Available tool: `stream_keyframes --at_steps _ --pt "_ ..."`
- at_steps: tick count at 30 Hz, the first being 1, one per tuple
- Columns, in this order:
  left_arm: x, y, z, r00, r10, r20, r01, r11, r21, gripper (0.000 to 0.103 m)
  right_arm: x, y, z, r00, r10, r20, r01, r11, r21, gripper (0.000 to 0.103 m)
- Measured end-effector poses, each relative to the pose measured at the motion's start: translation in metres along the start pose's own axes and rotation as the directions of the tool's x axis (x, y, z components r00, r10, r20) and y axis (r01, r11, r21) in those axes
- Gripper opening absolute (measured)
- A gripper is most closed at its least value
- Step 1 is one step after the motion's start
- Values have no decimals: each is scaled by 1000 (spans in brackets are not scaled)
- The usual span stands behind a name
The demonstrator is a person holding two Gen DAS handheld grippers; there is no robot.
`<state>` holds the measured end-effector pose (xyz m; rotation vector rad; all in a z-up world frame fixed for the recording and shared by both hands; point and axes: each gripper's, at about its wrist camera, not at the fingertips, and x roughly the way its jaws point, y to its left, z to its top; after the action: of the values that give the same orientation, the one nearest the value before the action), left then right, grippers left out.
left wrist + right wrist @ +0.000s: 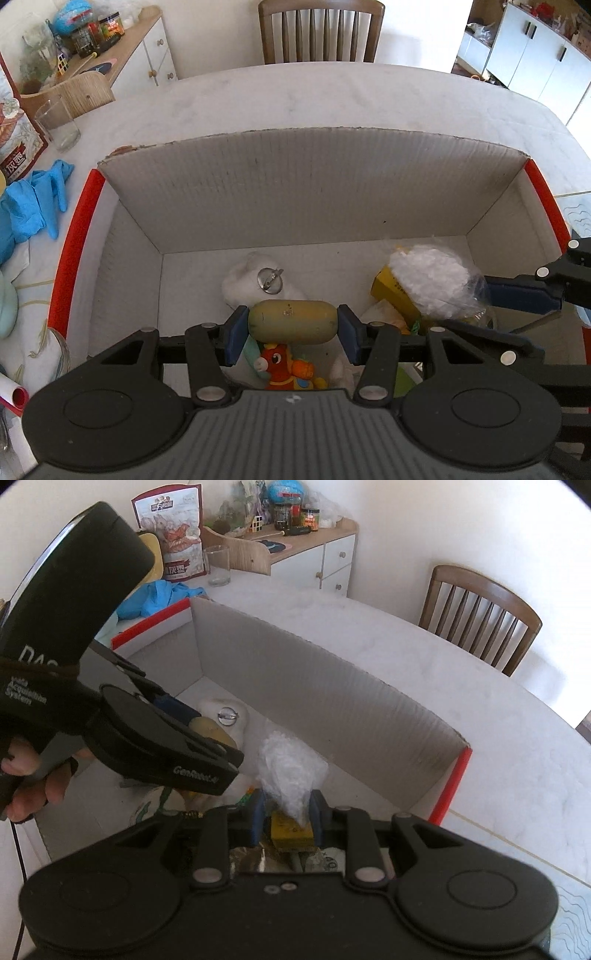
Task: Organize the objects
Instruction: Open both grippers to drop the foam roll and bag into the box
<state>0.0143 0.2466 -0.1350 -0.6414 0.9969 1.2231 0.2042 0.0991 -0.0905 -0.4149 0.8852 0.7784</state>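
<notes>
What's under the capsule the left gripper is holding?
Under the capsule in the box: a red-orange toy horse and pale wrapping. The gripper body hides anything nearer.

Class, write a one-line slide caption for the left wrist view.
Left gripper holds a yellow-green capsule over the cardboard box, above a toy horse.

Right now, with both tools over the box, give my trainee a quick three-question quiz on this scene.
1. True or false: the left tool grips a yellow-green oblong capsule.
2. What does the right tool clamp? A) clear crinkly plastic bag B) blue glove C) drinking glass
3. Which toy lies in the white cardboard box under the left tool?

Key: 1 true; 2 A; 3 the red plastic toy horse.
</notes>
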Motion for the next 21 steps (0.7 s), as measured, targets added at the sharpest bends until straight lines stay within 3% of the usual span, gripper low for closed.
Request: stream_keyframes --at_steps 9,14,21 --pt "-6 2 -2 1000 2 27 -2 1000 -9 51 -11 -4 2 1000 16 -1 -16 999 28 30" --pt "-18 1 -3 997 1 81 -1 1000 -2 61 -26 -4 0 999 28 20 -28 999 28 35" --pt "-43 4 -7 989 -23 147 27 999 -25 64 -49 -2 -3 998 36 54 -38 999 38 38"
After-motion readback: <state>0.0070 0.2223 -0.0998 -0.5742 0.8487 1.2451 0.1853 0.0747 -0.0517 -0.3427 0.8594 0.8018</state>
